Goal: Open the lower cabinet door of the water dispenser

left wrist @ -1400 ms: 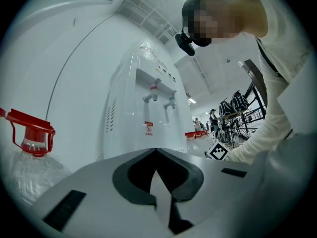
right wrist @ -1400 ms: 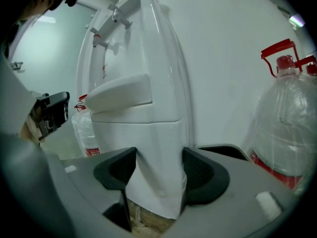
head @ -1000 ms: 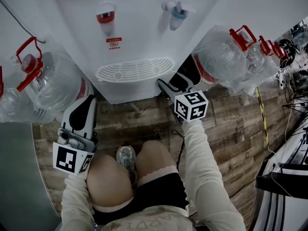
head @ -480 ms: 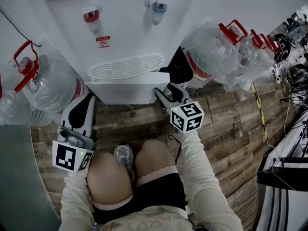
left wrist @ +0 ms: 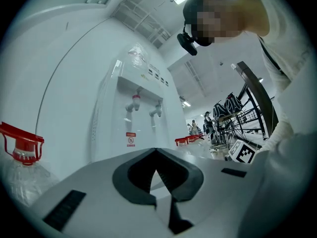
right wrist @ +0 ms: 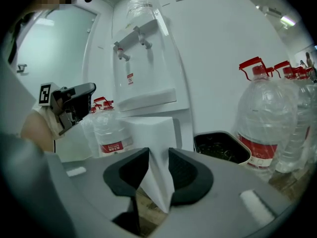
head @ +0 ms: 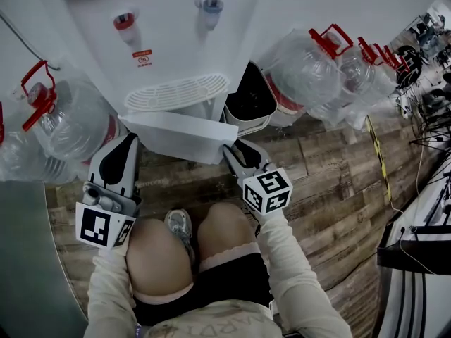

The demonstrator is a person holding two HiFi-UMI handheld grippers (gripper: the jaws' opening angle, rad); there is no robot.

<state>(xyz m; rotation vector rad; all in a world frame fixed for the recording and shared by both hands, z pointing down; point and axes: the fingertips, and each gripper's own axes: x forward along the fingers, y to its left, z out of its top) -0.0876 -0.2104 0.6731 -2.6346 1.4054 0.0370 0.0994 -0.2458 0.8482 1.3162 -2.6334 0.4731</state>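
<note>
The right gripper (right wrist: 157, 175), its jaws just narrowed onto the free edge of the lower cabinet door (head: 176, 136), has drawn it ajar from the water dispenser (head: 169, 41), while the left gripper (head: 128, 141) stands idle with jaws together.

L jugs (head: 67, 122): clear, red caps, standing | R jugs (head: 310, 69): same, in a row | black bin (head: 250, 103): open-top, just beside R jugs | floor (head: 331, 171): wood planks | cables (head: 430, 129): far R

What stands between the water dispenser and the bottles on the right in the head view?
A dark open container; head view and right gripper view both show it.
</note>
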